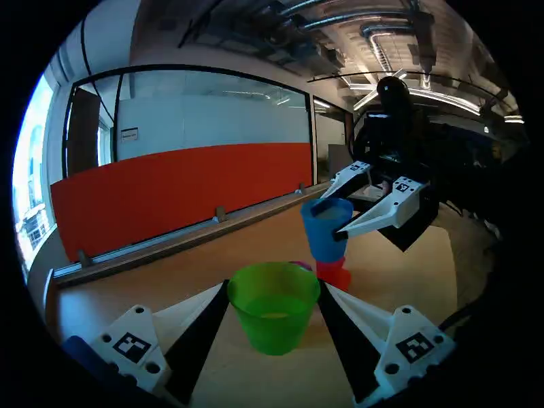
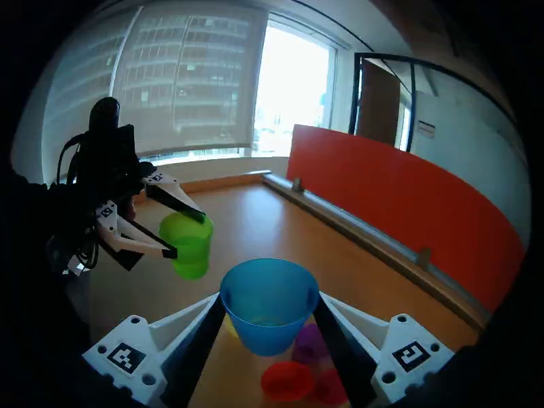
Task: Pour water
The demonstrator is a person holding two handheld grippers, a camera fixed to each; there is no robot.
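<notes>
My left gripper [image 1: 272, 291] grips the translucent green plastic cup [image 1: 273, 323] and my right gripper [image 2: 270, 302] the blue plastic cup [image 2: 268, 319], both upright above the wooden surface [image 2: 272, 217], apart. I reckon they're level so no water spills before one tips into the other.

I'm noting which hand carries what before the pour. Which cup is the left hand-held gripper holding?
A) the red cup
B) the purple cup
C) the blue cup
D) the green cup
D: in the left gripper view, the left hand-held gripper has a finger pressed on each side of the green cup, while the blue cup is held by the right hand-held gripper.
</notes>
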